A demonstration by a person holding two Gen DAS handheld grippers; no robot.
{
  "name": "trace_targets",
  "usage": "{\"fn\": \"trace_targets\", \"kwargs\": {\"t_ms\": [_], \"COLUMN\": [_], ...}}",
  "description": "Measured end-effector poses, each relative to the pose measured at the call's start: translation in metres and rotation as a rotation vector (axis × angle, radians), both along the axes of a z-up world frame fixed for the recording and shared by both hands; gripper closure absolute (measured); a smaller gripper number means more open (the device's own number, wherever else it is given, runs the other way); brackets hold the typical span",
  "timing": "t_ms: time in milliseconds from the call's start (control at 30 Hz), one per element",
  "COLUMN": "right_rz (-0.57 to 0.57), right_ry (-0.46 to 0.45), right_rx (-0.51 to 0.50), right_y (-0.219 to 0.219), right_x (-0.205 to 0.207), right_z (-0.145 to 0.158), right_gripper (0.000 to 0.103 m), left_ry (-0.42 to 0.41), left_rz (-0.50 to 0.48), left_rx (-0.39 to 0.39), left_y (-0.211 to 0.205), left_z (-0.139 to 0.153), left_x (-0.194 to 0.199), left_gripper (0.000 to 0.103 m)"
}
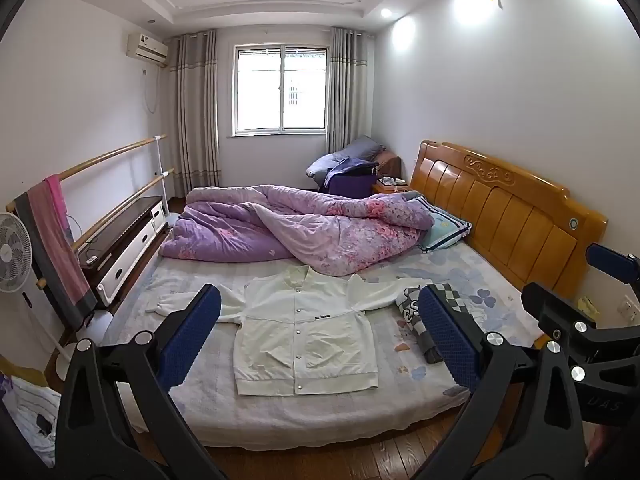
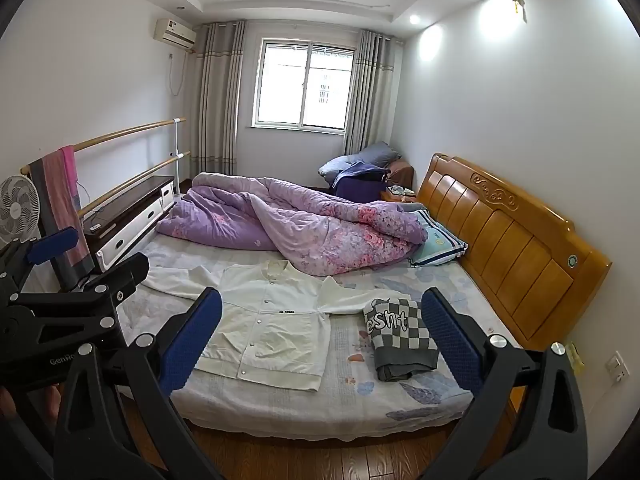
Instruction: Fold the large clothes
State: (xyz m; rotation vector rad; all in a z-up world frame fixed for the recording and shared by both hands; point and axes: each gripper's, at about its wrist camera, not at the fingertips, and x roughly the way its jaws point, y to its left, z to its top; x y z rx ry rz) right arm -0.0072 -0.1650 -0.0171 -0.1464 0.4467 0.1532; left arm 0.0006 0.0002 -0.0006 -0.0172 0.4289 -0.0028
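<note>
Jacket: white jacket (image 1: 304, 328) lay spread flat, front up and snapped shut, near the foot edge of the bed (image 1: 320, 420); sleeves stretched out to both sides, collar pointing toward the quilt.
Left sleeve side: one sleeve reached toward the drawer unit's side of the mattress, its cuff resting on the sheet.
Right sleeve side: the other sleeve ran toward the headboard (image 1: 500, 212) and touched the folded checkered garment (image 2: 404, 336).
Checkered garment: grey-and-white, already folded, lying just beside the jacket on the floral sheet.
Quilt: purple floral quilt (image 1: 288, 228) lay bunched behind the jacket, its edge overlapping the collar area.
Pillow: striped pillow (image 1: 444, 226) sat against the headboard, partly under the quilt.
Left gripper (image 1: 320, 340): jaws spread fully wide, blue pads apart, nothing between them; it was held off the bed, short of the foot edge, angled down at the jacket.
Right gripper (image 2: 322, 344): likewise spread wide and empty, held beside the left one, short of the mattress edge.
Surroundings: drawer unit (image 1: 124, 248) and fan (image 1: 14, 252) stood along the wall; window (image 1: 280, 88) at the far end.
</note>
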Motion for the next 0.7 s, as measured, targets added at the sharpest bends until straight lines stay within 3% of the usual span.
{"fn": "trace_targets", "kwargs": {"t_ms": [533,700], "right_rz": [0.002,0.008], "right_ry": [-0.004,-0.048], "right_rx": [0.006,0.021], "right_y": [0.002,0.008], "right_x": [-0.001,-0.009], "right_z": [0.002,0.004], "right_gripper": [0.007,0.007], "left_ry": [-0.014,-0.030], "left_rz": [0.005,-0.002], "left_rx": [0.013,-0.040], "left_y": [0.000,0.006], "left_z": [-0.002,0.000], "left_x": [-0.001,-0.008], "left_gripper": [0.005,0.005]}}
